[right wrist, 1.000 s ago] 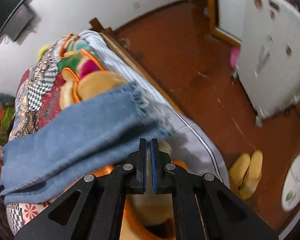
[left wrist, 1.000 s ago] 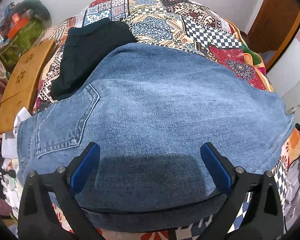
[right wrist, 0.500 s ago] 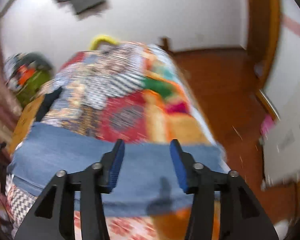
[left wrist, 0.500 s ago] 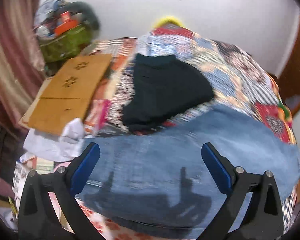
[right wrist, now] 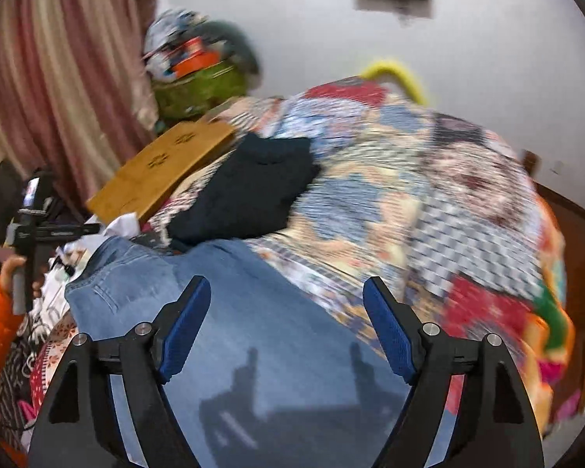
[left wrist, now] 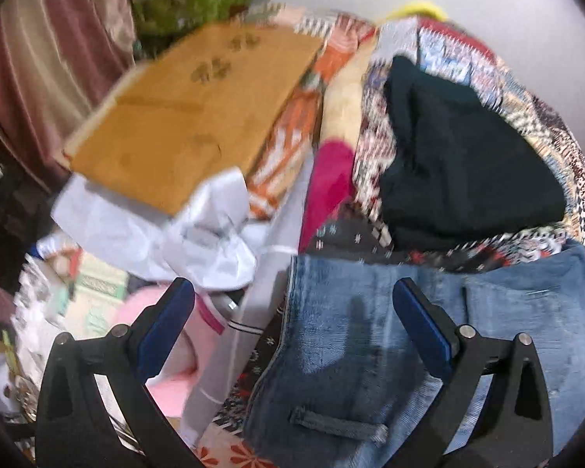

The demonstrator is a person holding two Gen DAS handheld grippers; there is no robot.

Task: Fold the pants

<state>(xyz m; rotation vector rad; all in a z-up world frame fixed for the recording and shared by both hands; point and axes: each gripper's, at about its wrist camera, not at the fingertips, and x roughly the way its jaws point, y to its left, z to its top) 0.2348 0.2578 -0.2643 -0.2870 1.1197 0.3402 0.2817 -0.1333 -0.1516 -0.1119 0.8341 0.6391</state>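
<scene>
Half a second ago the right gripper [right wrist: 282, 325] had its blue pads only part-way apart; now they stand wide, with nothing between them, above the jeans [right wrist: 230, 304]. The left gripper [left wrist: 292, 323] is wide apart as before and also holds nothing, but its view has swung toward the bed's left edge — the jeans' waistband end [left wrist: 429, 351] now fills only its lower right. The jeans lie folded across the near edge of the patchwork quilt [right wrist: 429, 202], with a dark folded garment [left wrist: 460, 160] just beyond them. Off the bed's left edge sit a wooden board [left wrist: 191, 117] and white cloth [left wrist: 199, 234], both blurred. The clutter under the left gripper is too smeared to name, and the jeans' near fold is cut off by both frames.
</scene>
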